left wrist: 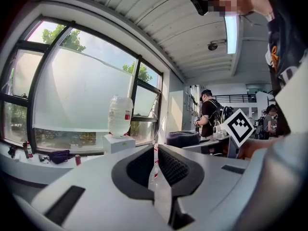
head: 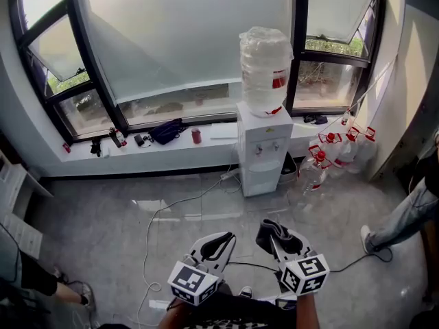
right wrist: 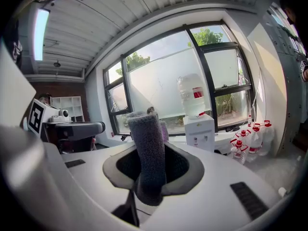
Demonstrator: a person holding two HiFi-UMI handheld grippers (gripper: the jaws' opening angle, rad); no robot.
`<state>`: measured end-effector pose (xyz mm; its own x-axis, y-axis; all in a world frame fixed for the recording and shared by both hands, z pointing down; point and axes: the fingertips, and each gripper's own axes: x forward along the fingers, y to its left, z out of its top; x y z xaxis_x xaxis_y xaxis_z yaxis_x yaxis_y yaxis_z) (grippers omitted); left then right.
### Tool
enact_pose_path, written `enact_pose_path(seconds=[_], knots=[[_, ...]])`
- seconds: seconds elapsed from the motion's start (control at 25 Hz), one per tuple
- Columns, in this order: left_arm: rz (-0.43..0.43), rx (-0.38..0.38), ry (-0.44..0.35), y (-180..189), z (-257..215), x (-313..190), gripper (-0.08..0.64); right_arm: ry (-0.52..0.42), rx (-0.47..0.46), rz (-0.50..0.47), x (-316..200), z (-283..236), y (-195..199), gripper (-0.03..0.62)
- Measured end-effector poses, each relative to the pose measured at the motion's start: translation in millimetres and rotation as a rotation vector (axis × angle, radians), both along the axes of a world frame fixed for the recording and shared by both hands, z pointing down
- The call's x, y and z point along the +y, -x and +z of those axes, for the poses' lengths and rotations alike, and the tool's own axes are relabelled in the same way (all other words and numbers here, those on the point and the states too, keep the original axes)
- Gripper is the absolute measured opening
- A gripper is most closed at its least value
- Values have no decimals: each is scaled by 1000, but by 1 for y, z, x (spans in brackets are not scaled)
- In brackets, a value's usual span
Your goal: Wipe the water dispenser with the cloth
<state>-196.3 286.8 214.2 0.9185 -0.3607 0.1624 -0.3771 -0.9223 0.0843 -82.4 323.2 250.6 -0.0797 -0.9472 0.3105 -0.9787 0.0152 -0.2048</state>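
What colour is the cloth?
The cloth is dark grey, clearest in the right gripper view.

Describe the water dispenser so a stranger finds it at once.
Look to the big window and follow its white sill rightward. The water dispenser is the white cabinet standing on the floor against that sill. Unlike the loose red-capped bottles beside it, it carries a large clear bottle upside down on top.

White water dispenser [head: 264, 149]; bottle [head: 265, 60] on top clear, red label. Cloth [right wrist: 148, 148] dark grey. Left gripper [head: 218, 244] and right gripper [head: 278, 234] light grey, black-lined, cubes with black-and-white square markers. Spare bottles [head: 328, 155] clear, red caps. Window frames [head: 299, 40] black. Floor [head: 137, 218] pale grey
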Motion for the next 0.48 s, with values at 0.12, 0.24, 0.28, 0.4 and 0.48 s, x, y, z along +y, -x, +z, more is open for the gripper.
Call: enact_pose_path(seconds=[0.12,0.24,0.28,0.4,0.48], knots=[[-12,-13,6,-4,7,7,38,0,-15,4,11,6,-9,106],[-15,-38,11,-8,13,9,37,2,-28,24,18,13,-24,106],[-18,-43,12,-9,14,8,37,2,-32,32,20,14,-29,106],[-33,-55,6,-15,15,1,37,-4,-40,53,20,17,-44,106],[-40,-63,-3,-19,15,-6,37,-7,-44,60,17,17,-53,106]])
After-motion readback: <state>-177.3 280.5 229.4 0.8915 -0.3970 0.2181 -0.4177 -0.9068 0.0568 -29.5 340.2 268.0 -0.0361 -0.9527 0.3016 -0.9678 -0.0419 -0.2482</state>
